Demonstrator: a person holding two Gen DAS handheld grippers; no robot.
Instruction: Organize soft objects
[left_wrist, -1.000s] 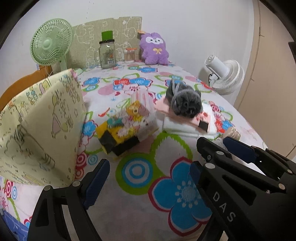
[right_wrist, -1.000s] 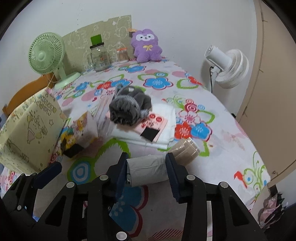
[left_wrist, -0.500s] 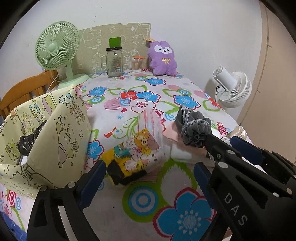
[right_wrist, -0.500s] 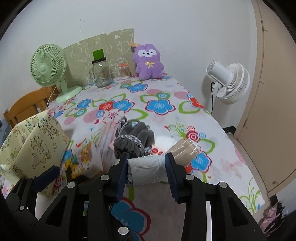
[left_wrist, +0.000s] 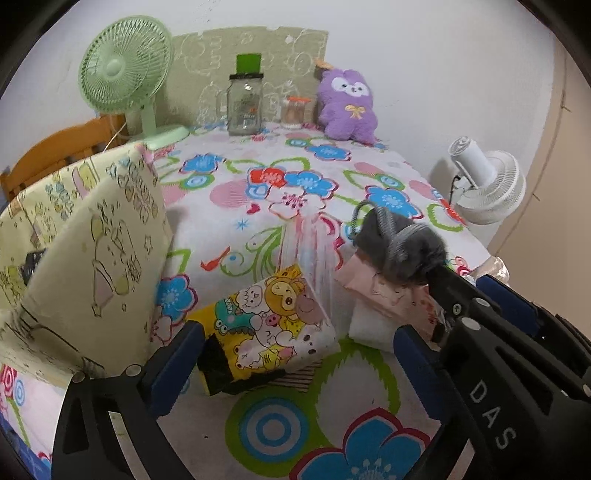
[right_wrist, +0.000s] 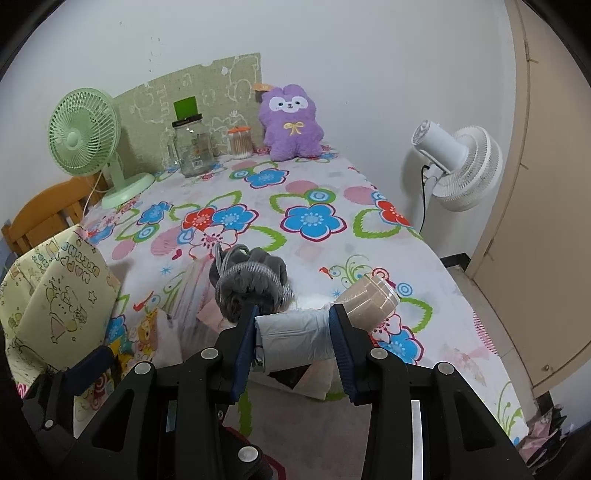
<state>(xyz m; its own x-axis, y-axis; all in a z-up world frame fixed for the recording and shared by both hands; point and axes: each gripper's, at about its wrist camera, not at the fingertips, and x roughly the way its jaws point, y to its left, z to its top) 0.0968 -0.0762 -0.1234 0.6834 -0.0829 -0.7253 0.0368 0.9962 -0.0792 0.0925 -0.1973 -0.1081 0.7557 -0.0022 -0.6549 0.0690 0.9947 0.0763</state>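
My left gripper hangs low over the flowered tablecloth with its jaws opening wide. A cartoon-printed packet lies between the fingers, untouched by the pads. Right of it, a grey mesh pouf sits on a pink packet and a white folded towel. A pale yellow fabric box stands open at the left. My right gripper is shut on a grey roll with a tan end, held above the table just in front of the pouf. A purple plush leans against the back wall.
At the back stand a green desk fan, a glass jar and a small swab pot. A white floor fan stands beyond the table's right edge, and a wooden chair at the left.
The left jaws have spread wider and the cartoon packet now sits between them. The right gripper, still holding the roll, has shifted, so the pouf now appears just beyond its fingertips.
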